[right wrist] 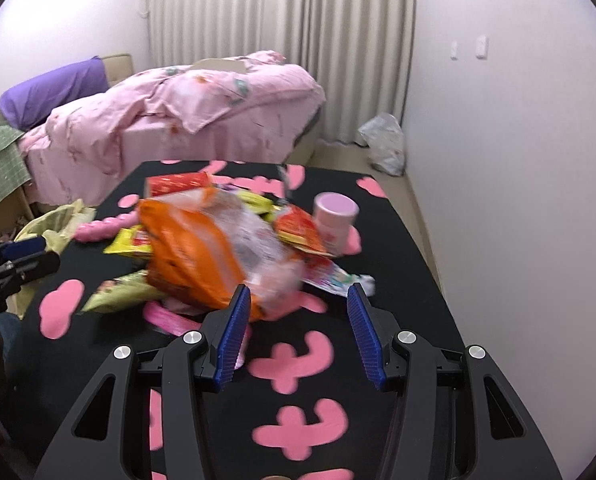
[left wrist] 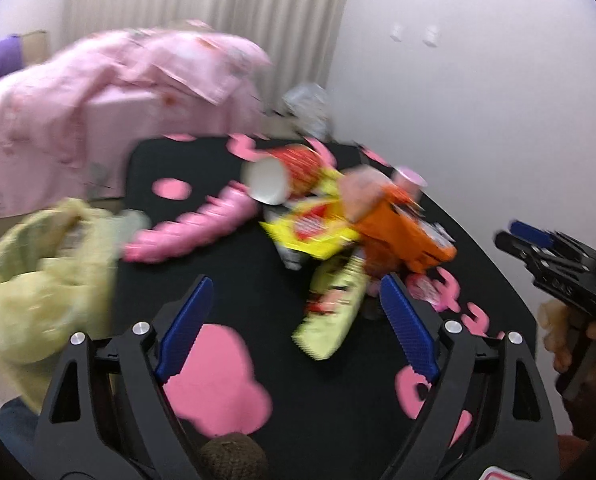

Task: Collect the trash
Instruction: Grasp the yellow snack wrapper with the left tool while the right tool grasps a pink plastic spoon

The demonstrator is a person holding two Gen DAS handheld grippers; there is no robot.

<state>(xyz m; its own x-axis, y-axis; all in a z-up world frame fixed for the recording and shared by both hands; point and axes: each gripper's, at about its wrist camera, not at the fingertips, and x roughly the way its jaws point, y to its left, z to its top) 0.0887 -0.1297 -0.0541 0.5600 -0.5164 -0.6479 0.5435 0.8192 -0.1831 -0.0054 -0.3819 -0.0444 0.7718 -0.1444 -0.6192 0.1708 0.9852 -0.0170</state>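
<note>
Centrally, a heap of snack trash is lying on the black table (right wrist: 397,264) with pink shapes, and both hand-held grippers are facing it with jaws spread and nothing between them. The right gripper (right wrist: 298,320) is hovering just short of the orange bag (right wrist: 190,256), which is sitting directly ahead and slightly to its left, almost between the blue fingers (right wrist: 234,336); its long axis is running diagonally away toward the far left. The left gripper (left wrist: 294,320) is pointing at the same heap from the other side, with a pale green wrapper (left wrist: 333,308) lying lengthwise between its fingers and the orange bag (left wrist: 401,236) farther off to its right. Judged from these views, the right gripper is the nearer one to the orange bag. That bag is looking crumpled, glossy and partly clear, so it will probably crush and slip under a pinch. A yellow packet (left wrist: 313,232), a red tube (left wrist: 294,176) lying on its side and a pink-lidded jar (right wrist: 335,220) are making up the rest. A yellowish-green bag (left wrist: 38,272), likely the collecting bag, is hanging off the table's left edge.
</note>
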